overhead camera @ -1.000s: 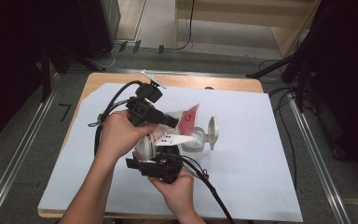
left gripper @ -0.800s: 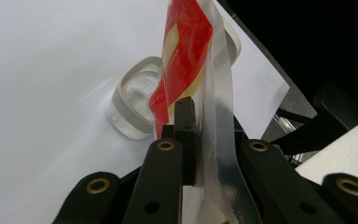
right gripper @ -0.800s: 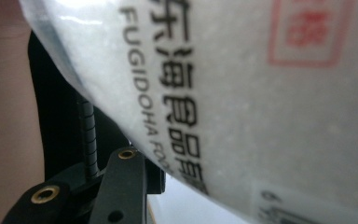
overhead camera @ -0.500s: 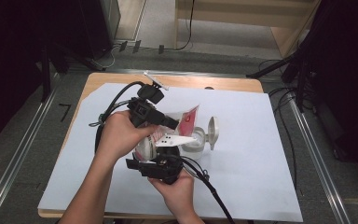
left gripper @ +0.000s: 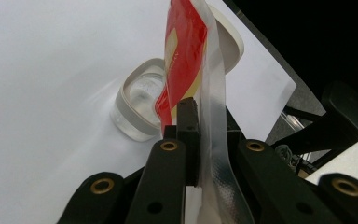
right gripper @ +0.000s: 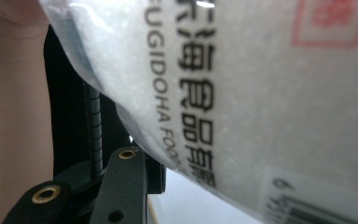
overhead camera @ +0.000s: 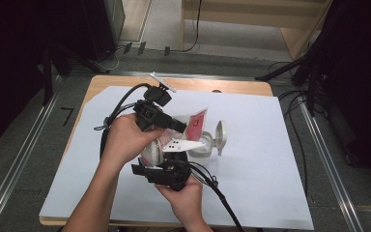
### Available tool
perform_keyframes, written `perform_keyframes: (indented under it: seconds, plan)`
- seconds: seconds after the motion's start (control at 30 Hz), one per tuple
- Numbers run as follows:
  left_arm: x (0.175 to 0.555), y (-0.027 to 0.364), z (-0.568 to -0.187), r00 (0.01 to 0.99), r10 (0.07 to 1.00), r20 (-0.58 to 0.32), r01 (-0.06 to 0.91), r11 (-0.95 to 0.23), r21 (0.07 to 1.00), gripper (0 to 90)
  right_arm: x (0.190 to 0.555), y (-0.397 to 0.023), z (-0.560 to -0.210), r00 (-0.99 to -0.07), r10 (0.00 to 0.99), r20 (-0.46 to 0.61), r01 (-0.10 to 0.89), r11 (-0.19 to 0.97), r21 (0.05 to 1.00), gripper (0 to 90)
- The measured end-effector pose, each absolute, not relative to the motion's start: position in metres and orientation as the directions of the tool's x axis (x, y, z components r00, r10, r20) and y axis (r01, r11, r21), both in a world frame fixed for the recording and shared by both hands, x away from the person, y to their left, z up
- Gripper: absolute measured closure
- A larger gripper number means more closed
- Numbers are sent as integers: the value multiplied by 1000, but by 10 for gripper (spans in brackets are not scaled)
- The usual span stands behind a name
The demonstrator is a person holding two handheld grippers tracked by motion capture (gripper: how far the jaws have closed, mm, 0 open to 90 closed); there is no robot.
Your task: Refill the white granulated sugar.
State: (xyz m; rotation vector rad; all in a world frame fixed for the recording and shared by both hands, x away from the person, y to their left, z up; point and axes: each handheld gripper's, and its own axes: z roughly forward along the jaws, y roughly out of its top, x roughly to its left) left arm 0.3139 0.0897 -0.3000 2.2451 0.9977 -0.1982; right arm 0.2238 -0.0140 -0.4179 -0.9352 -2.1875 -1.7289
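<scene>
A plastic bag [overhead camera: 196,124] with a red printed top and white granules inside hangs tilted over an open clear jar [overhead camera: 202,151]. The jar's white flip lid [overhead camera: 221,137] stands up on its right. My left gripper [overhead camera: 180,126] is shut on the bag's upper clear edge; in the left gripper view the bag [left gripper: 186,46] is pinched between the jaws of that gripper [left gripper: 200,112], above the jar [left gripper: 137,105]. My right gripper [overhead camera: 171,168] holds the bag's lower end from below. In the right gripper view the bag [right gripper: 261,93] presses close, hiding most of the jaws.
A large white sheet [overhead camera: 270,159] covers the wooden table [overhead camera: 125,79]. Cables trail from both grippers toward the table's near and left edges. Dark stands and cables ring the table on the floor.
</scene>
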Motion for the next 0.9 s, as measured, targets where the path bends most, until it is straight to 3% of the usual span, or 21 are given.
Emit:
perform_keyframes:
  seconds: [0.9]
  plan:
    - [312,88,-300,695,608,-384,708,-485,514,858,223,-13,-417,-790,370,488,566,136,813,633]
